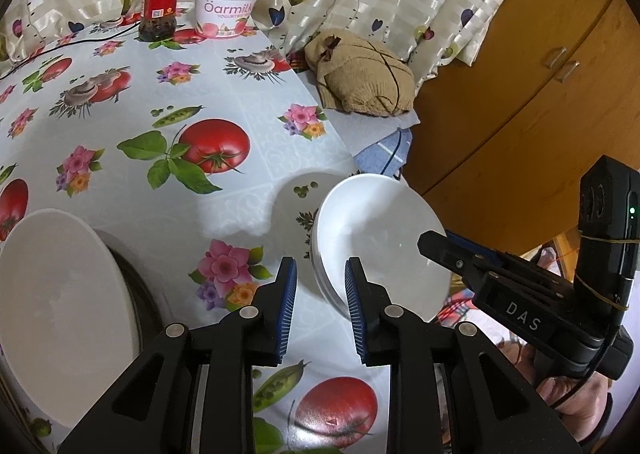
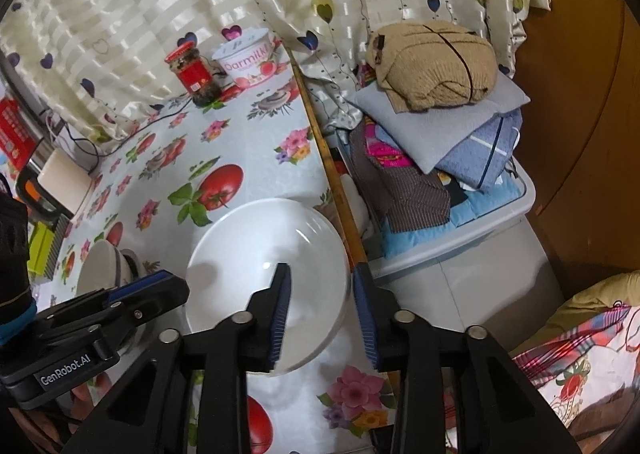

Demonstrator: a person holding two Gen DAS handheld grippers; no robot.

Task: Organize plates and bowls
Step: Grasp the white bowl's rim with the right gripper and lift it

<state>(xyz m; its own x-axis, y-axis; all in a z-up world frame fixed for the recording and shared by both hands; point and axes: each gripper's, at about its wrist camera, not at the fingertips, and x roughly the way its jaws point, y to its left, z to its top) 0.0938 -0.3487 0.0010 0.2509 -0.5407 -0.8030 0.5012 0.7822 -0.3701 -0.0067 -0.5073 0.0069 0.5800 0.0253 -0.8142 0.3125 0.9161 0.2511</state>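
As tilted off tablecloth (image 1: 168, 214), glossy white bowl (image 2: 268, 286)

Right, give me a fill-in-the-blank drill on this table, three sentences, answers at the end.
1. The jar at the far edge has a ___ lid.
2. The bowl whose rim sits between the jaws of the right gripper is plain ___ in colour.
3. The tablecloth is printed with flowers, pea pods, mushrooms and big red ___.

Missing words: red; white; tomatoes.
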